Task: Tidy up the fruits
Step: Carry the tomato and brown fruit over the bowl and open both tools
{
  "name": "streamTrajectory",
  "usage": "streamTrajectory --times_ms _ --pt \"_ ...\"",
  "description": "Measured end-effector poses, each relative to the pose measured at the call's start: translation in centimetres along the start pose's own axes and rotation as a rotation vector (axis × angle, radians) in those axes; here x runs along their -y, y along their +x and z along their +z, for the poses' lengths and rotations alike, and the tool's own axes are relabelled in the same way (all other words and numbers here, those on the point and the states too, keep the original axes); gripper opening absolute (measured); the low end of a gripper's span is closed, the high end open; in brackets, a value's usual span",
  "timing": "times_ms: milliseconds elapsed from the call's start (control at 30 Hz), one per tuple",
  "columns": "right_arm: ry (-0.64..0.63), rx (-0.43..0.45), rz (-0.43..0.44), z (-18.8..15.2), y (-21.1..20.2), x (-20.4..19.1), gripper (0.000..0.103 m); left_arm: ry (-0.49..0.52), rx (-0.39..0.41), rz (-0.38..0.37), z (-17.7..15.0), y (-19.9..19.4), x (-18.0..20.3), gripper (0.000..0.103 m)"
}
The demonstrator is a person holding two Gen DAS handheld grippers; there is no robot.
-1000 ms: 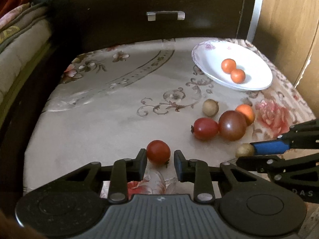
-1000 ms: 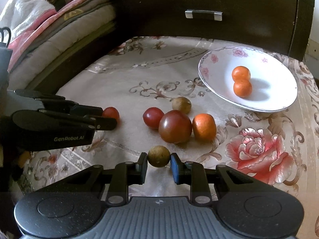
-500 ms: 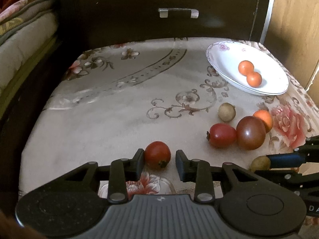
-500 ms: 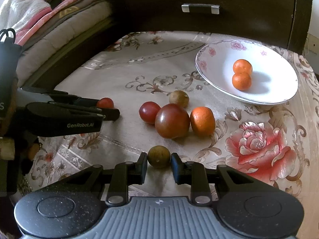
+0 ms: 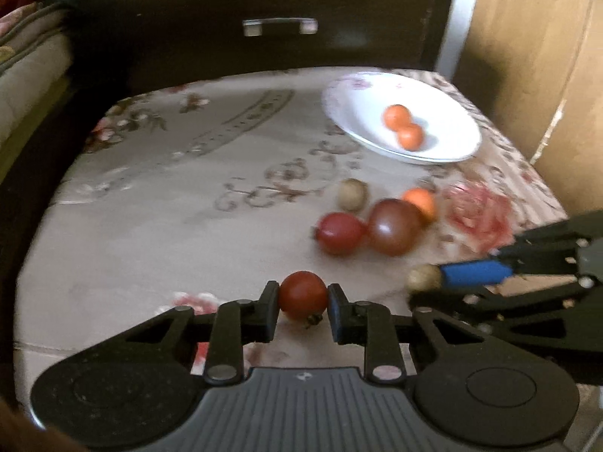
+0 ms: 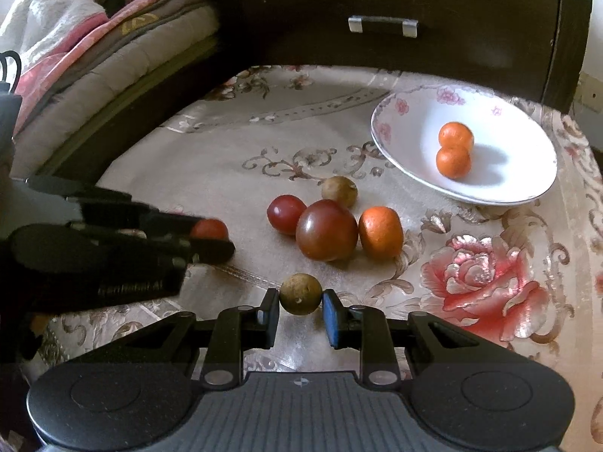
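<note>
The left claw grips a red tomato; the right claw grips a brown fruit. Squeeze gently, lift, then carry both to the plate.

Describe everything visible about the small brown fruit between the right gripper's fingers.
The small brown fruit is round, dull tan-brown, with a matte, slightly speckled skin and a pale fleck low on its front. It sits between the right gripper fingertips, a black pad against its left side and a blue pad against its right. It is just above or on the floral tablecloth; contact underneath cannot be told. It stands apart from the fruit cluster behind it. The left wrist view shows it too, blurred.
</note>
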State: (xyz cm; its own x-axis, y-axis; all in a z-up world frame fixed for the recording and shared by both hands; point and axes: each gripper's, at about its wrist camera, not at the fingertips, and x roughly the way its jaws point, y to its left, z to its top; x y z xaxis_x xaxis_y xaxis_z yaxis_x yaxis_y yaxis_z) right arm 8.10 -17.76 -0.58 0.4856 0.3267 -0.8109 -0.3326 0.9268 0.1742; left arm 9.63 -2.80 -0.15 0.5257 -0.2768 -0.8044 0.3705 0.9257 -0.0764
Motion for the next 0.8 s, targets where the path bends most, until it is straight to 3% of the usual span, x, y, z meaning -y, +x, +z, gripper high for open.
streamTrajectory --times_ms 333,800 --pt "-0.028 -0.028 -0.069 -1.6 -0.9 0.1 0.019 0.090 -0.033 -0.042 -1.4 0.1 3.0 0.035" --pt "-0.034 -0.028 -0.052 -1.8 -0.5 0.5 0.022 0.114 -0.052 -0.036 -1.9 0.6 3.2 0.041"
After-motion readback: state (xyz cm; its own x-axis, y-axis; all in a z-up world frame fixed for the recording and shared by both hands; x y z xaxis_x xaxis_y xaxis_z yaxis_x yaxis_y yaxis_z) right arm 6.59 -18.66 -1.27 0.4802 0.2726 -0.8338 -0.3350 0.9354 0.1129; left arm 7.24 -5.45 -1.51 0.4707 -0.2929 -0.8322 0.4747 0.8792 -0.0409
